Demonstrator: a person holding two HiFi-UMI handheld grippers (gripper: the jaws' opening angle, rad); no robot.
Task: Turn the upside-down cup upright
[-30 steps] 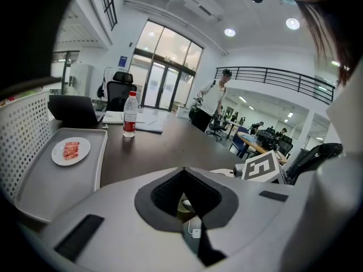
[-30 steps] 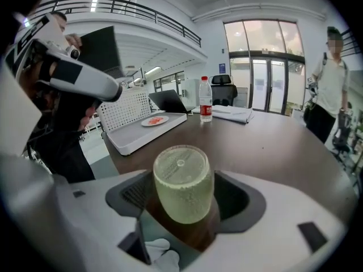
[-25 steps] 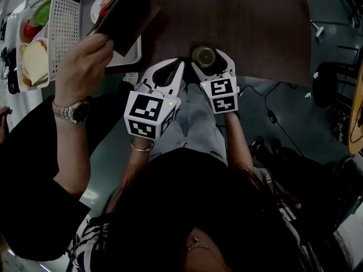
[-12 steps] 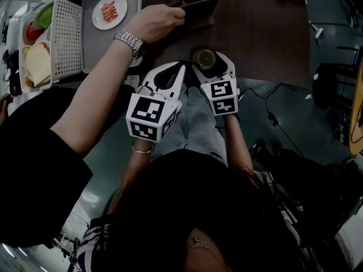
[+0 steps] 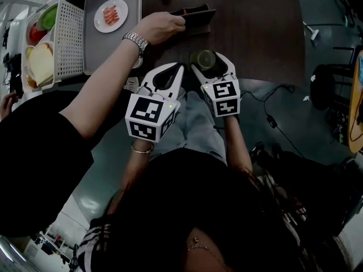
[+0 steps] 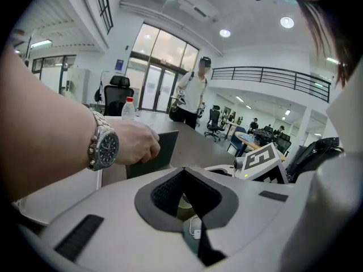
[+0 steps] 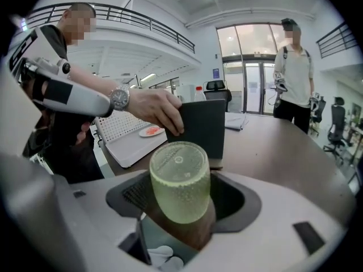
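A pale green, bumpy see-through cup stands base up at the near edge of the brown table. My right gripper has a jaw on each side of it. In the right gripper view the cup sits in the wide opening, with a dark gap showing on either side, so the gripper is open around it. My left gripper rests just left of the cup, shut and empty. Its tips meet ahead of the camera in the left gripper view.
Another person's hand, with a wristwatch, holds a black board on edge on the table just beyond the cup. A grey tray with a plate of food, a white perforated basket and food tubs lie at the far left.
The other person's arm has swung right, carrying the black board from above the tray to the table beyond the cup. Both my grippers and the cup have stayed put.
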